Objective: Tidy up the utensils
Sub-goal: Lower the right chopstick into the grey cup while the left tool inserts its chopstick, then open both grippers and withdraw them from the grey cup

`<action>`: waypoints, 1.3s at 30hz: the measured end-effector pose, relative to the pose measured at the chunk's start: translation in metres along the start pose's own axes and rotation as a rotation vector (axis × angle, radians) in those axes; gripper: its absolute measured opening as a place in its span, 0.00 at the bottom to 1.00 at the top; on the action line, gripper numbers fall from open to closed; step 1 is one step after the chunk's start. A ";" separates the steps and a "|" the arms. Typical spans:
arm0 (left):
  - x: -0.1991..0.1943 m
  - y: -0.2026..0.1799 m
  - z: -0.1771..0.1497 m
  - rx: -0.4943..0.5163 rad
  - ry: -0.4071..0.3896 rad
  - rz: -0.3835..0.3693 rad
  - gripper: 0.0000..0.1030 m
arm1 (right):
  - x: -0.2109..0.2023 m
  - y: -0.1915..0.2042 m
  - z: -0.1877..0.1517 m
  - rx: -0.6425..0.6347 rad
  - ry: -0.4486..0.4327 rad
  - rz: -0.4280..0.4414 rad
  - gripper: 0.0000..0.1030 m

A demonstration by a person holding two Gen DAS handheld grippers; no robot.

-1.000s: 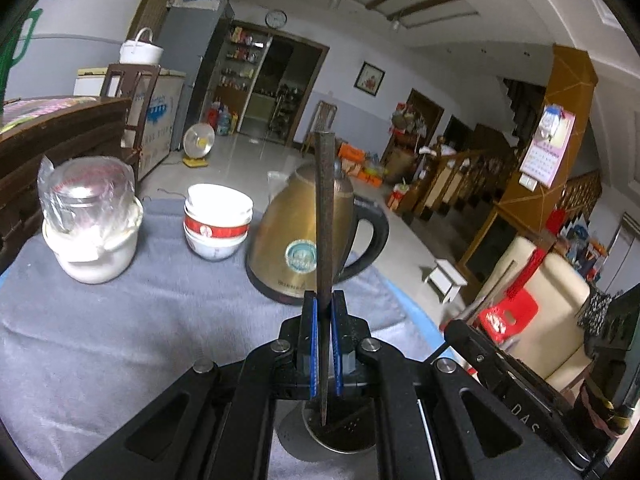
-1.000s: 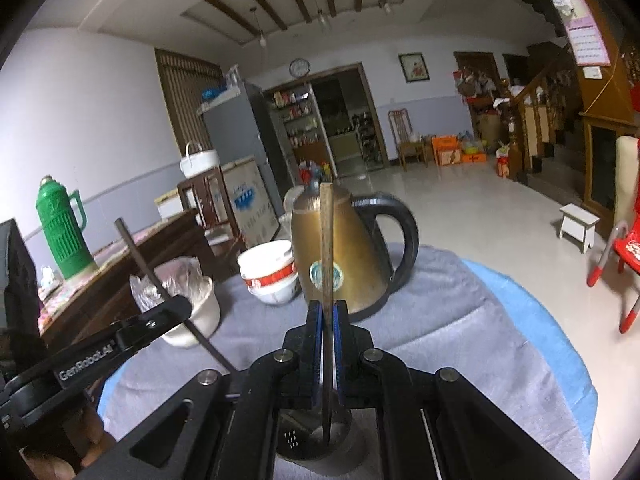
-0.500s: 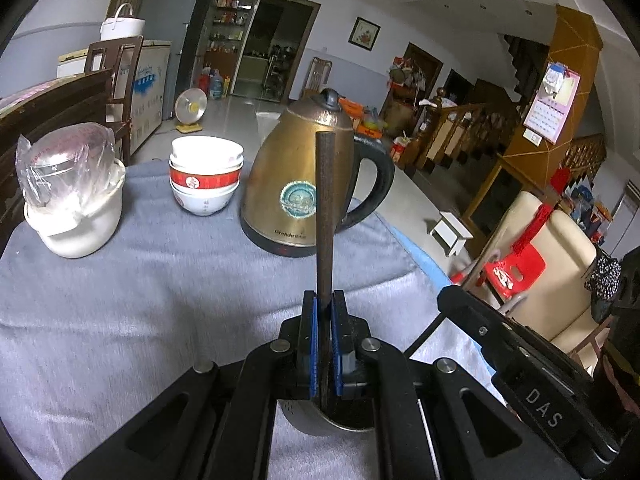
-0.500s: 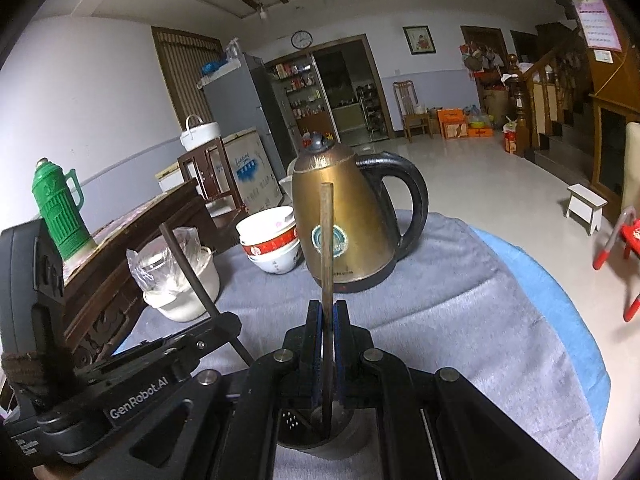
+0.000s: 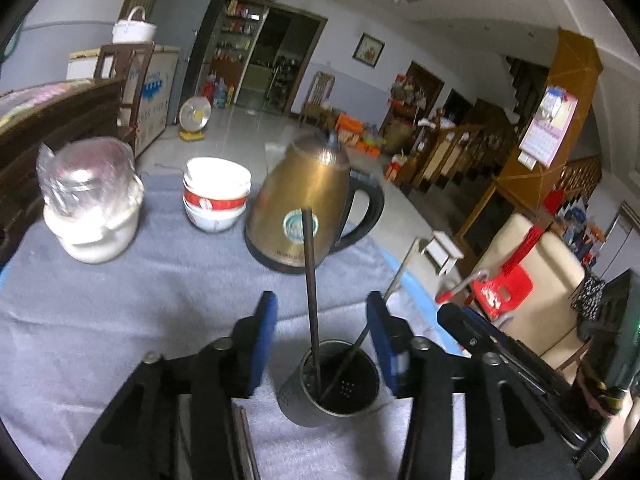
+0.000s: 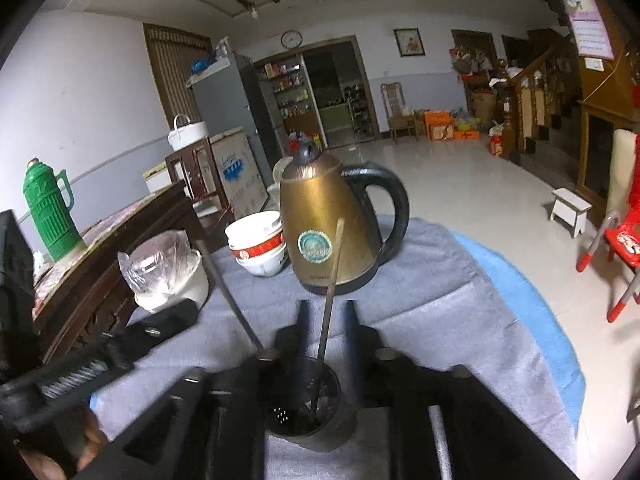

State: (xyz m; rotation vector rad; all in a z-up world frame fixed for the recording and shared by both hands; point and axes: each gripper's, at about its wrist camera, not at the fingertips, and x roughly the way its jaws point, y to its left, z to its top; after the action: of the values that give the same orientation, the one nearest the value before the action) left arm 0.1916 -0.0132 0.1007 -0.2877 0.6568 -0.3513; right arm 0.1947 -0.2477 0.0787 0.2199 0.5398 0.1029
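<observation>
A perforated metal utensil holder (image 5: 330,384) stands on the grey cloth and also shows in the right wrist view (image 6: 308,404). Two dark chopsticks stand loose in it: one upright (image 5: 310,292) and one leaning right (image 5: 374,320). In the right wrist view they are the near stick (image 6: 328,304) and the stick leaning left (image 6: 228,292). My left gripper (image 5: 322,316) is open, its blue pads wide on either side of the upright stick. My right gripper (image 6: 327,328) is open, jaws apart around the near stick without touching it.
A brass electric kettle (image 5: 308,204) stands just behind the holder. Left of it are stacked red-and-white bowls (image 5: 216,196) and a white pot with a plastic-wrapped lid (image 5: 92,200). The table's right edge (image 6: 532,308) drops to the floor. A green thermos (image 6: 48,208) stands on the sideboard.
Both grippers have opened and let go of their chopsticks, which now rest in the holder. The left jaws spread wide; the right jaws opened a little.
</observation>
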 end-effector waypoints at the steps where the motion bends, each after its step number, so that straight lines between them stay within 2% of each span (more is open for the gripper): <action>1: -0.012 0.001 0.000 -0.001 -0.018 0.000 0.55 | -0.009 0.000 0.000 0.006 -0.018 0.007 0.55; 2: -0.021 0.002 -0.001 -0.001 -0.031 0.003 0.61 | -0.020 0.000 0.000 0.013 -0.041 0.018 0.68; 5: -0.060 0.015 -0.012 -0.003 -0.085 0.016 0.70 | -0.050 0.002 -0.006 0.018 -0.081 0.022 0.68; 8: -0.087 0.037 -0.037 -0.016 -0.099 0.074 0.77 | -0.073 0.005 -0.022 0.016 -0.082 0.044 0.68; 11: -0.099 0.064 -0.071 -0.052 -0.069 0.143 0.77 | -0.083 0.014 -0.054 -0.015 -0.023 0.066 0.68; 16: -0.094 0.106 -0.128 -0.114 0.082 0.233 0.77 | -0.068 0.031 -0.110 -0.039 0.146 0.103 0.68; 20: -0.095 0.125 -0.157 -0.148 0.142 0.286 0.77 | -0.053 0.041 -0.146 -0.024 0.266 0.133 0.67; 22: -0.097 0.128 -0.169 -0.153 0.158 0.310 0.77 | -0.050 0.043 -0.156 -0.016 0.297 0.145 0.67; 25: -0.099 0.127 -0.178 -0.156 0.178 0.333 0.77 | -0.046 0.049 -0.169 -0.011 0.325 0.170 0.67; 30: -0.108 0.128 -0.189 -0.176 0.167 0.325 0.77 | -0.032 0.059 -0.182 -0.048 0.395 0.178 0.66; 39: -0.103 0.131 -0.187 -0.181 0.175 0.310 0.77 | -0.028 0.063 -0.181 -0.021 0.402 0.188 0.65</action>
State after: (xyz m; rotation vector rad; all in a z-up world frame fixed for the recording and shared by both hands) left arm 0.0262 0.1183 -0.0334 -0.3240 0.8938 -0.0195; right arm 0.0742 -0.1585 -0.0443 0.2303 0.9173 0.3405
